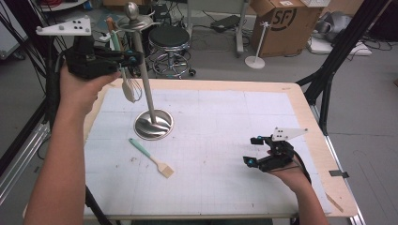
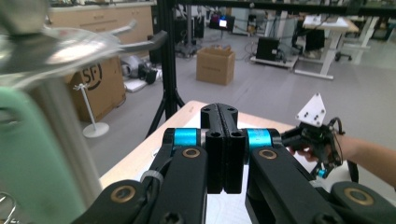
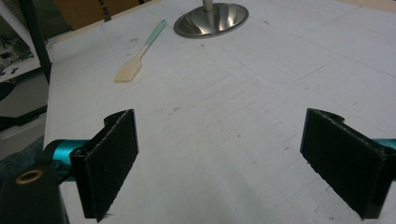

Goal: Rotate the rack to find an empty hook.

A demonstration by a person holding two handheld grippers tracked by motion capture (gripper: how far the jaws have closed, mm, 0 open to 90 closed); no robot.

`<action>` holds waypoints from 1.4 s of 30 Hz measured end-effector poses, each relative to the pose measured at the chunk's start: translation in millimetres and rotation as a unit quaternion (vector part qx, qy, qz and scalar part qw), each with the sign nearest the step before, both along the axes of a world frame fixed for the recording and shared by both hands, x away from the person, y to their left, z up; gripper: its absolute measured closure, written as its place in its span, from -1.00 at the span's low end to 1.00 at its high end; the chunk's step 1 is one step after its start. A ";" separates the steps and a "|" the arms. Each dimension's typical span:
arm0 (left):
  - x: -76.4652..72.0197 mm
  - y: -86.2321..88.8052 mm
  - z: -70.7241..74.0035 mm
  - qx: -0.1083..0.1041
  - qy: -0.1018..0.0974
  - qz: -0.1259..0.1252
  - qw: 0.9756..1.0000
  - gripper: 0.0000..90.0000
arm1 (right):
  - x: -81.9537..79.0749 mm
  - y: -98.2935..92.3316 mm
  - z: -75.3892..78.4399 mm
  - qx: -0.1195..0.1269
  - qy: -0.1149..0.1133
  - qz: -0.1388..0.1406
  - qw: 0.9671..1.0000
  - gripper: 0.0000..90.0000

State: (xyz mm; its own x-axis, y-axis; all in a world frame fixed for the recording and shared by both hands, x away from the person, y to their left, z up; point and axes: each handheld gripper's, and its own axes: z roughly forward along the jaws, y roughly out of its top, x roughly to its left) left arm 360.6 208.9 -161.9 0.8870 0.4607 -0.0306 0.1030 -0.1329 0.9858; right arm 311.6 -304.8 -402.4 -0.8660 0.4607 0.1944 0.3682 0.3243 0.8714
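The bench (image 1: 300, 101) is a pale wooden board, nearly all of it covered by a white gridded mat (image 1: 225, 126) that leaves a strip of bare wood along the far and right edges. A steel utensil stand (image 1: 153, 124) rests by its round base on the mat, left of centre and toward the far edge. Just nearer than the base lies a flat wooden spatula with a mint-green handle (image 1: 151, 157), apart from it, blade toward the near edge.

left claw (image 1: 133, 58): black, blue joints, brass screws | right claw (image 1: 253, 151): black, grey plate, probably cabled
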 end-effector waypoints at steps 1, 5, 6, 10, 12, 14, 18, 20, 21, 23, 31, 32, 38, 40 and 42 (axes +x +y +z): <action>0.9 3.1 0.4 -0.003 -0.001 0.002 1.000 0.99 | -0.1 0.1 -0.1 -0.001 0.000 0.000 1.000 -0.75; 3.0 12.5 5.5 -0.009 -0.008 0.015 1.000 0.99 | 0.0 0.3 -0.7 -0.001 0.003 0.000 1.000 -0.75; 3.2 14.2 7.4 -0.010 -0.010 0.017 1.000 0.99 | 0.2 0.4 -1.0 -0.002 0.002 -0.001 1.000 -0.75; 3.8 19.5 14.5 -0.011 -0.019 0.018 1.000 1.00 | 0.5 1.2 -1.5 -0.005 0.003 0.000 1.000 -0.75; 4.8 22.2 17.2 -0.011 -0.022 0.016 1.000 1.00 | 0.5 1.1 -1.5 -0.005 0.003 0.001 1.000 -0.75; 7.4 27.0 17.1 -0.024 -0.018 0.008 1.000 1.00 | 0.0 0.8 -1.3 -0.004 0.004 0.000 1.000 -0.75; 10.5 34.6 14.9 -0.024 -0.013 0.017 0.999 1.00 | 0.0 0.3 -1.1 -0.003 0.002 -0.002 1.000 -0.75; 11.7 38.2 14.6 -0.027 -0.014 0.024 0.999 1.00 | 0.2 0.4 -1.4 -0.003 0.002 -0.002 1.000 -0.75; 11.9 39.9 14.4 -0.029 -0.014 0.031 0.999 1.00 | 0.3 0.5 -1.5 -0.003 0.002 -0.001 1.000 -0.75; 12.9 42.4 14.1 -0.033 -0.014 0.041 0.999 1.00 | 0.1 0.7 -1.6 -0.003 0.004 0.000 1.000 -0.75; 16.0 51.1 12.2 -0.050 -0.020 0.075 0.996 1.00 | 0.2 0.6 -1.8 -0.004 0.003 -0.002 1.000 -0.75; 16.6 52.5 12.1 -0.055 -0.020 0.075 0.995 1.00 | 0.1 0.6 -2.1 -0.002 0.002 -0.002 1.000 -0.75; 21.6 58.0 10.3 -0.058 -0.018 0.100 0.993 1.00 | -0.1 -0.6 -2.4 -0.005 0.004 -0.004 1.000 -0.75; 23.4 59.1 9.6 -0.058 -0.017 0.113 0.992 1.00 | 0.1 -1.1 -2.7 -0.005 0.004 -0.003 1.000 -0.75; 25.7 60.2 8.4 -0.059 -0.013 0.119 0.991 1.00 | 0.6 -1.7 -3.2 -0.006 0.001 -0.003 1.000 -0.75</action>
